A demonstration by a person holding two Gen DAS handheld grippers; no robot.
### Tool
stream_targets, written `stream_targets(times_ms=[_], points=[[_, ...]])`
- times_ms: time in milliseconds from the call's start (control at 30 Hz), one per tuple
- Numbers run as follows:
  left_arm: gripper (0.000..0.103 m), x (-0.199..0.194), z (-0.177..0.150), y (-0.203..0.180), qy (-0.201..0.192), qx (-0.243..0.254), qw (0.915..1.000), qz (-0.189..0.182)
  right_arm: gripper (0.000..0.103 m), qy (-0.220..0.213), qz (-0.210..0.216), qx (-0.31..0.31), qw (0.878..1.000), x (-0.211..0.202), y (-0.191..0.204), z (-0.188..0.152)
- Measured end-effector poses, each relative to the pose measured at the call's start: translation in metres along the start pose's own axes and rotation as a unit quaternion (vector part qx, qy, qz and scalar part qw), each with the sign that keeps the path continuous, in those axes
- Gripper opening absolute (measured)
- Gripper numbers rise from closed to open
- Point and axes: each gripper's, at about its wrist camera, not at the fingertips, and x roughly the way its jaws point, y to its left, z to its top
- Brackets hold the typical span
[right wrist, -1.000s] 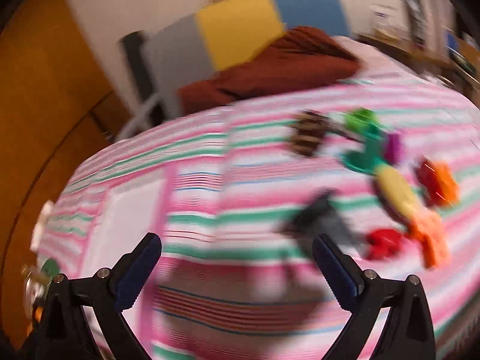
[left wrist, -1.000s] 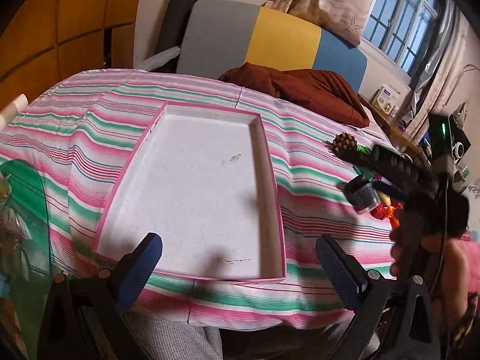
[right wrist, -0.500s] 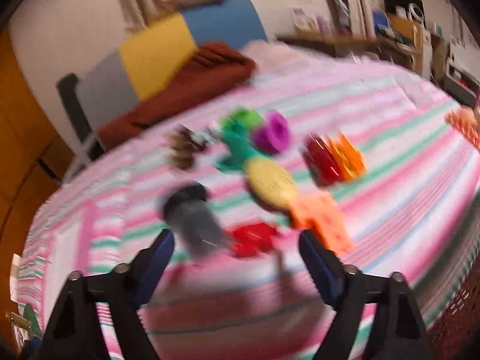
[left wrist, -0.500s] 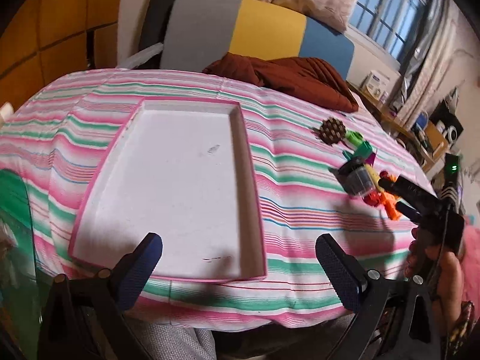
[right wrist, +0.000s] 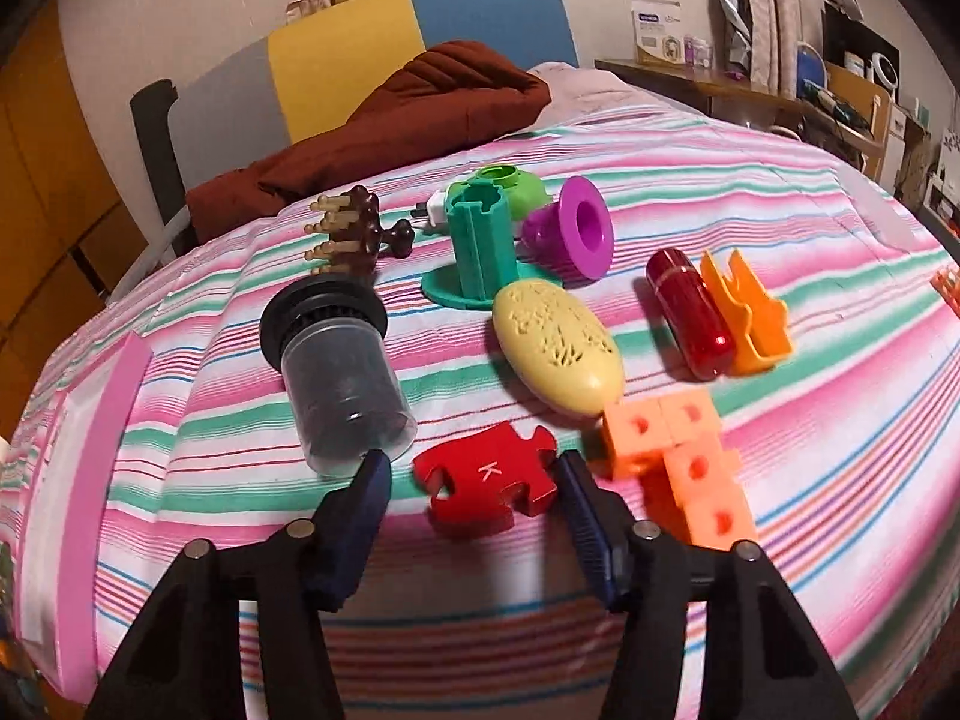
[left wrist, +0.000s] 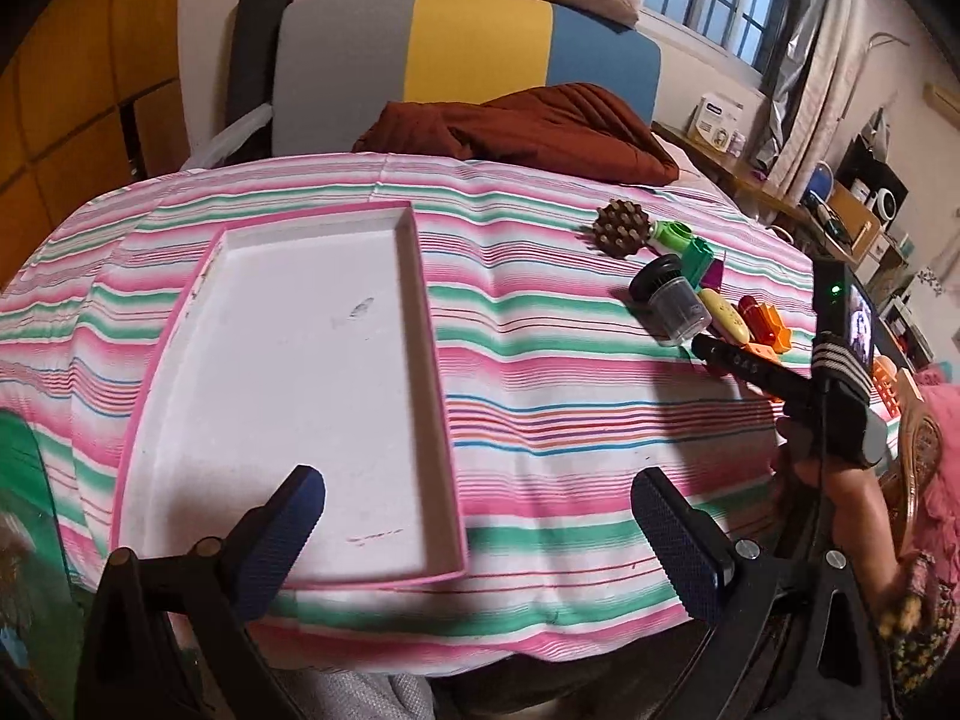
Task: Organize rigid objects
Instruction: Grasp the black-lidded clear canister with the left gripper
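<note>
A red puzzle piece marked K [right wrist: 487,481] lies flat on the striped cloth, between the fingers of my right gripper [right wrist: 471,471]. Its jaws are closing around the piece; a small gap still shows on the left side. Just beyond lie a grey jar with a black lid [right wrist: 342,372], a yellow oval [right wrist: 558,348] and orange cubes [right wrist: 684,456]. My left gripper [left wrist: 480,519] stands open and holds nothing, over the near end of the pink-rimmed white tray [left wrist: 300,360]. In the left wrist view my right gripper [left wrist: 711,353] reaches into the toy pile from the right.
Farther back lie a brown spiked brush [right wrist: 354,234], a teal post [right wrist: 480,246], a purple cup [right wrist: 570,228], a green piece [right wrist: 510,186], a red cylinder [right wrist: 690,318] and an orange bracket [right wrist: 744,318]. A brown blanket [left wrist: 528,126] lies at the bed's far side.
My right gripper came down and right onto the toy pile, and its jaws narrowed around the red puzzle piece. The left gripper's view drifted sideways, so the tray now sits farther left.
</note>
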Motion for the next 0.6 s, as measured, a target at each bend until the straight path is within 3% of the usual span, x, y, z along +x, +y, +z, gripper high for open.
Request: stream_targets(times_ms=[300, 600], points=[[0.103, 0.029, 0.035, -0.043, -0.007, 0.065, 0.9977, -0.02, 0.049, -0.035, -0.005, 0.002, 0.999, -0.004, -0.003, -0.004], [0.103, 0.083, 0.082, -0.101, 0.005, 0.089, 0.9956, -0.031, 0.049, -0.07, 0.007, 0.072, 0.995, -0.013, -0.028, -0.011]])
